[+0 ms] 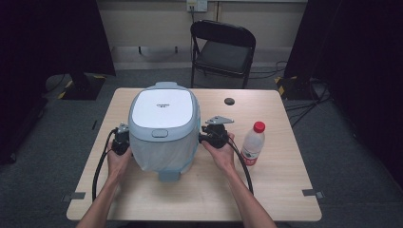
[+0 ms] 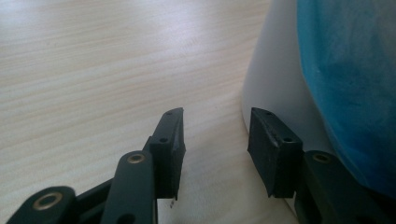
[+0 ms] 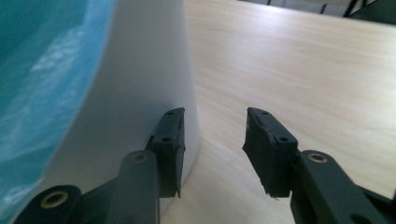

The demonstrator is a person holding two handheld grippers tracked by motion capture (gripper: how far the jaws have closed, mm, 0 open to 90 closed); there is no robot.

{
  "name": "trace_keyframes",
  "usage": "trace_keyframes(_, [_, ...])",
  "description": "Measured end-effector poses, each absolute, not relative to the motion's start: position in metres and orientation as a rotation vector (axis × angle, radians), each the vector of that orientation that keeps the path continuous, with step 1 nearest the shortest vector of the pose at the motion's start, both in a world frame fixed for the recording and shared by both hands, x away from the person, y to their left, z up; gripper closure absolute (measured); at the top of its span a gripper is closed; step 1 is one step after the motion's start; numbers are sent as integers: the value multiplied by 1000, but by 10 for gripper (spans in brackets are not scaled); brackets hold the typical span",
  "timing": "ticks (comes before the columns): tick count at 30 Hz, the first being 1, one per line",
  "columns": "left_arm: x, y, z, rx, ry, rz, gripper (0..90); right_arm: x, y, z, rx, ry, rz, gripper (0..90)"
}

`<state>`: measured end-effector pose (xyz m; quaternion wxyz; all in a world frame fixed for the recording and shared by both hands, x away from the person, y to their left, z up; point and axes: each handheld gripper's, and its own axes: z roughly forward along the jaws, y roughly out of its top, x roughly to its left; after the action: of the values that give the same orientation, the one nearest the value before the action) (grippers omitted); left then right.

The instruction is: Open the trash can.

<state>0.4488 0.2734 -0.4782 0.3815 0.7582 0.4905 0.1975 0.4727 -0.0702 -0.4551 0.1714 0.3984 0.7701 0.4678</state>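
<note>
On table (image 1: pixel 285 190): bin (image 1: pixel 164 128) between open hand-held grippers

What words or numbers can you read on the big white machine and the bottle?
White lid of the machine: a short line of small grey print near its middle, too small and blurred to read.
Bottle with the red cap: a red label low on it, print too small to read.
The left gripper view and right gripper view show no text on the machine's side or the table.
</note>
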Motion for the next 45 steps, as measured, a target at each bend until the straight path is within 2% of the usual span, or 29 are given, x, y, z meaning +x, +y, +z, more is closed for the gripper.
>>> trace_keyframes(4, [439, 272, -476, 1964, 1222, 520, 616, 467, -71, -454, 1111, 2220, 1337, 575])
trace_keyframes(15, [405, 276, -475, 1956, 1208, 467, 591, 437, -71, -450, 1085, 2258, 1297, 535])
trace_keyframes(25, [390, 272, -474, 1976, 1169, 436, 617, 413, -79, -447, 1051, 2291, 1265, 507])
trace_keyframes(28, [390, 273, -476, 1967, 1173, 434, 576, 411, -82, -448, 1052, 2277, 1256, 432])
trace_keyframes(29, [390, 273, -476, 1957, 1181, 427, 534, 411, -84, -449, 1069, 2267, 1255, 397])
trace_keyframes(31, [390, 276, -477, 1952, 1187, 429, 453, 411, -83, -449, 1073, 2258, 1246, 380])
trace_keyframes(32, [390, 278, -477, 1952, 1191, 428, 453, 411, -83, -449, 1073, 2258, 1246, 380])
trace_keyframes(35, [390, 286, -480, 1936, 1197, 401, 380, 409, -85, -449, 1076, 2264, 1235, 365])
trace_keyframes(39, [385, 306, -488, 1921, 1266, 378, 362, 407, -95, -452, 1111, 2305, 1242, 364])
trace_keyframes(45, [373, 318, -495, 1996, 1273, 456, 333, 394, -106, -453, 1121, 2316, 1275, 400])
